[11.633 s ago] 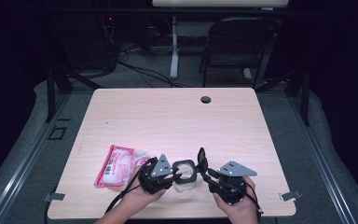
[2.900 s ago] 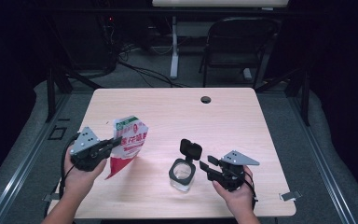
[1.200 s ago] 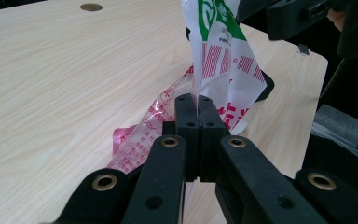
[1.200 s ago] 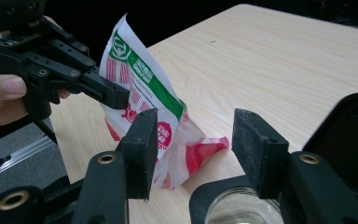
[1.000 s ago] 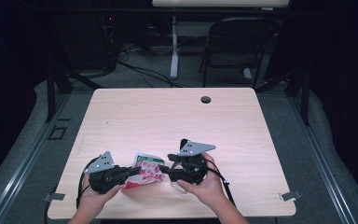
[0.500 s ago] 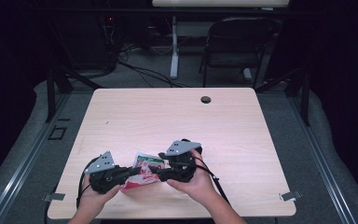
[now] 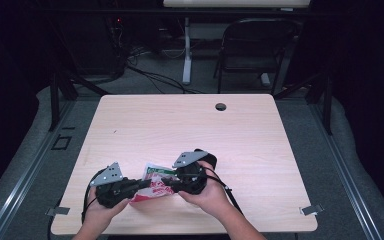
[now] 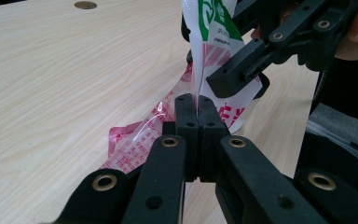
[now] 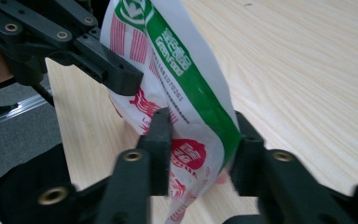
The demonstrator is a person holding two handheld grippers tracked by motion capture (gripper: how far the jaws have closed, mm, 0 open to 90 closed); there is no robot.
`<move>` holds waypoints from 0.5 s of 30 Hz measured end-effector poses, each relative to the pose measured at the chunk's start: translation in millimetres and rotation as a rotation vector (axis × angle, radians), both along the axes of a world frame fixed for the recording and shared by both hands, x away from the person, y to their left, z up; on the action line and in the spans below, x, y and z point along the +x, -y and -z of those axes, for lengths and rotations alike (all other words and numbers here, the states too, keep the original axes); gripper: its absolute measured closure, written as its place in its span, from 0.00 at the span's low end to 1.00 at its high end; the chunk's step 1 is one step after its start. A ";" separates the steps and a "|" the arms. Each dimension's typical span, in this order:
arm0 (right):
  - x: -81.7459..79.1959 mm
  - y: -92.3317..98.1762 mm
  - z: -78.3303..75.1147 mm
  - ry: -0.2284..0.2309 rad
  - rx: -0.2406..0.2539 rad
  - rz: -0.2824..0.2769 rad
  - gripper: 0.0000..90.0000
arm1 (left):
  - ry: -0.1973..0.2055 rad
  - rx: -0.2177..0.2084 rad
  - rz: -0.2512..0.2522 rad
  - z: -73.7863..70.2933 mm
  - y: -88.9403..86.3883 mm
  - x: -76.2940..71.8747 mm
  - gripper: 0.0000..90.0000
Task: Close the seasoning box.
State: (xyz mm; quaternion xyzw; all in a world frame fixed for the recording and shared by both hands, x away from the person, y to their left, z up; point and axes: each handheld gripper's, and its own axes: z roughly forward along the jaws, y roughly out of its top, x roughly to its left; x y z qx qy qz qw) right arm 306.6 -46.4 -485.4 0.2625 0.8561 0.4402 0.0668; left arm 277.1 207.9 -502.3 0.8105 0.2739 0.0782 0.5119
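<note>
Two grippers meet on one red, white and green plastic pouch, which lies near the front edge of the table, well apart from the round cable hole at the far side. Left gripper: jaws pressed together, pinching a thin edge of the pouch, clear in the left gripper view. Right gripper comes at the pouch from the opposite side; its jaws have just been closing, and in the right gripper view the pouch sits between them, one jaw against the printed face, the other at the green edge, not clearly clamped yet. Both hands sit just behind the pouch, toward the front edge.

Step in hand, as I read it: getting a second grip on the pouch, probably to pull or tear it open. Next move likely needs the right jaws to finish closing on the film close beside the left pinch, then a firm pull apart. Risk: slick film slipping out.
</note>
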 end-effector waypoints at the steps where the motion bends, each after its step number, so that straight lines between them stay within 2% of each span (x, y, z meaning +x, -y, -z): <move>1: 0.8 0.8 -0.1 -0.014 -0.002 -0.005 0.78 | 0.000 0.002 0.000 0.1 0.4 -0.2 1.00; 7: 2.8 2.4 0.0 -0.053 -0.003 -0.013 0.94 | 0.000 0.001 -0.002 0.6 -0.3 -0.8 1.00; 11: 2.6 1.9 0.3 -0.063 -0.008 -0.023 0.98 | -0.003 0.005 0.002 1.7 -1.9 -0.6 1.00; 15: 1.6 0.8 0.5 -0.062 -0.003 -0.022 0.99 | -0.009 -0.012 -0.005 3.1 -3.6 0.3 0.97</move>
